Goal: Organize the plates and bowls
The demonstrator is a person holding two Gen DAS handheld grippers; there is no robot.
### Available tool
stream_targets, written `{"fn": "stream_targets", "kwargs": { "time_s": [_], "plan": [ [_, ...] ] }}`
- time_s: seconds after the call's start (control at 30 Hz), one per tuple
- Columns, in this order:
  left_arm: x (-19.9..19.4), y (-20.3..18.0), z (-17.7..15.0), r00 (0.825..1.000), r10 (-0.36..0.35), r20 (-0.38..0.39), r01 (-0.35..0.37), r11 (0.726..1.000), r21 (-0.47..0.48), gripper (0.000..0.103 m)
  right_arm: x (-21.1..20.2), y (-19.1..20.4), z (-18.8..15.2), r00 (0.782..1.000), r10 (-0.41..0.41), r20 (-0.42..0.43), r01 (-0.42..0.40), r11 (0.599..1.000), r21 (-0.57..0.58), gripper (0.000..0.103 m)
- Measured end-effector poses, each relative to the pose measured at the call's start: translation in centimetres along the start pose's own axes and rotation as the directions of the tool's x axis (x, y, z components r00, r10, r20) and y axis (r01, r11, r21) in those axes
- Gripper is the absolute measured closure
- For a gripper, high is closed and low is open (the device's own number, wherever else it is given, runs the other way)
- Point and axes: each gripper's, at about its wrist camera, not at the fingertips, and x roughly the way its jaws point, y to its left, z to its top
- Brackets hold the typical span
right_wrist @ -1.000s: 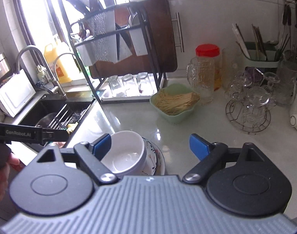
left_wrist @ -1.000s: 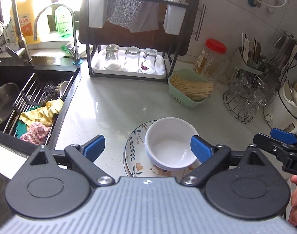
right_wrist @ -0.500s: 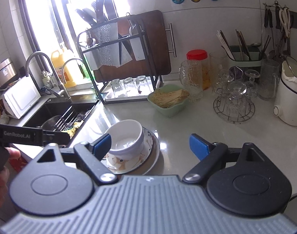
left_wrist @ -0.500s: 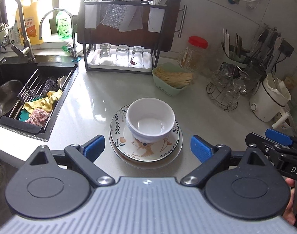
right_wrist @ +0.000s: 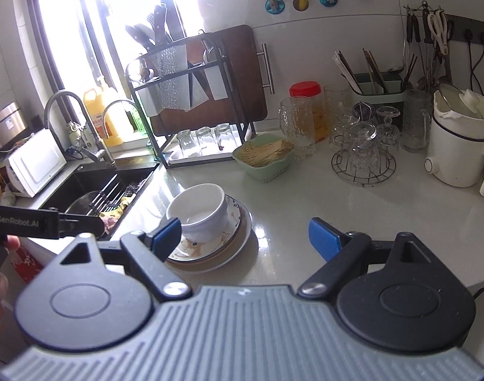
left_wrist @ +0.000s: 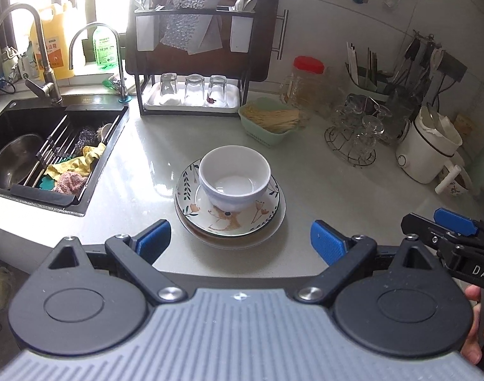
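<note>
Backing off from bowl [left_wrist: 235, 177] stacked on plates [left_wrist: 230, 219], tabletop [left_wrist: 337, 197]; left claw [left_wrist: 240, 243], right claw [right_wrist: 245, 235] gaping, empty; stacking seemingly done.

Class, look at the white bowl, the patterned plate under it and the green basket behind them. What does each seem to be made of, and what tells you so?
White bowl: probably glazed ceramic; thick rim, glossy highlights.
Patterned plate: likely glazed ceramic too; printed leaves and flowers under a shine.
Green basket: apparently matte plastic; slotted moulded walls.
</note>
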Motion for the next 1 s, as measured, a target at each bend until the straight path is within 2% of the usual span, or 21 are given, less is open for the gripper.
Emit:
{"fn": "stream_targets", "kwargs": {
  "time_s": [0.6,1.0],
  "plan": [
    [-2.0,-0.5,-1.6,1.000,-0.009,0.009,0.009,1.000,-0.003,0.006,-2.2,0.0,-1.5,1.000,-0.019,0.017,0.019,1.000,0.001,0.015],
    [-2.7,-0.3,-2.3,1.000,-0.011,0.009,0.011,1.000,0.006,0.006,-2.2,0.9,-2.2,1.000,-0.008,0.009,0.009,1.000,-0.011,0.015]
  ]
}}
